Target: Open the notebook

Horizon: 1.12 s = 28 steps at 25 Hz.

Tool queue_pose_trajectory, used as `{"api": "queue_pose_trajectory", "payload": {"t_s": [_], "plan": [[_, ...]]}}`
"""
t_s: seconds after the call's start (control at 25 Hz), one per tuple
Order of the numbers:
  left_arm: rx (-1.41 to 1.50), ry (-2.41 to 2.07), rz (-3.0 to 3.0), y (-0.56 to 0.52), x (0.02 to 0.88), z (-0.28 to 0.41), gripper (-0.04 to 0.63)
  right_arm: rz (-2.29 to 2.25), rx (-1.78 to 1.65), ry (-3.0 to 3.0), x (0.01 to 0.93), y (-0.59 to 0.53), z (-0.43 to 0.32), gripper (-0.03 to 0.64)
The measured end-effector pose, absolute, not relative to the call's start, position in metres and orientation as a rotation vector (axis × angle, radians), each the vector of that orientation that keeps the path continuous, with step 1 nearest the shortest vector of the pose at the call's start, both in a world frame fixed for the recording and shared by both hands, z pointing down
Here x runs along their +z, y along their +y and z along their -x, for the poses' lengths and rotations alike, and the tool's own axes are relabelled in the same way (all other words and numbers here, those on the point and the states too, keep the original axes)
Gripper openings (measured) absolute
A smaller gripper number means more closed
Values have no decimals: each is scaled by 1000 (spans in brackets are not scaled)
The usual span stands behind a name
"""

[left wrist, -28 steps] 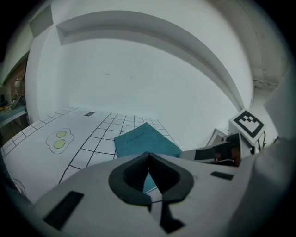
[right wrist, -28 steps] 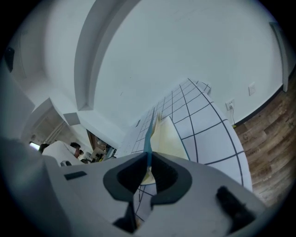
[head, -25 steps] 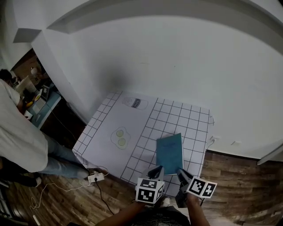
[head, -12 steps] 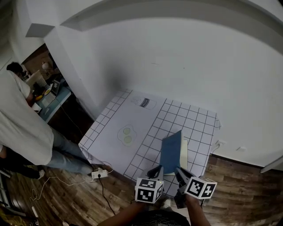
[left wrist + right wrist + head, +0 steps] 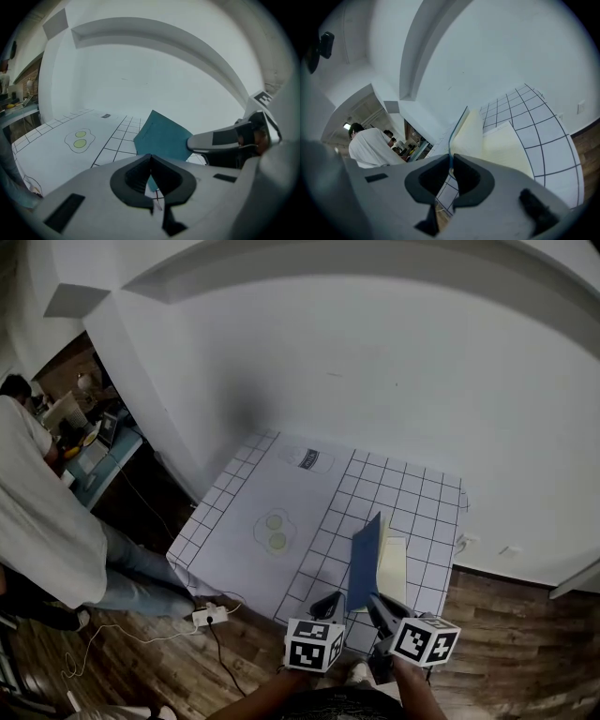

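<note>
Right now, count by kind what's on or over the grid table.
Notebook: 1
Grippers: 2, left gripper and right gripper
Printed drawings: 2, egg drawing and bottle drawing
Total: 5

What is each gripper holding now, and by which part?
The right gripper pinches the near edge of the notebook's blue cover, lifted off the pages. The left gripper holds nothing.
</note>
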State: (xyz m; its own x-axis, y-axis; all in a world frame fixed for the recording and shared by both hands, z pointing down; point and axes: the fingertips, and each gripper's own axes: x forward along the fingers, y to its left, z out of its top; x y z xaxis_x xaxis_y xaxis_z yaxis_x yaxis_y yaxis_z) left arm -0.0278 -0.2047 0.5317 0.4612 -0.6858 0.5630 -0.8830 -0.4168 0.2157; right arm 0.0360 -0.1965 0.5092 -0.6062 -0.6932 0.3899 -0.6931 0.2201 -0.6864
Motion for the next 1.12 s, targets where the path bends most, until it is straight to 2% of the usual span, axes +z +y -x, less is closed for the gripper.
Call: {"api": "queue_pose_trajectory", "payload": {"t_s": [1.12], "plan": [[483,-1251,-2252,-238,532,123,11,1503,-1301,2585,514,-221,73,40]]}}
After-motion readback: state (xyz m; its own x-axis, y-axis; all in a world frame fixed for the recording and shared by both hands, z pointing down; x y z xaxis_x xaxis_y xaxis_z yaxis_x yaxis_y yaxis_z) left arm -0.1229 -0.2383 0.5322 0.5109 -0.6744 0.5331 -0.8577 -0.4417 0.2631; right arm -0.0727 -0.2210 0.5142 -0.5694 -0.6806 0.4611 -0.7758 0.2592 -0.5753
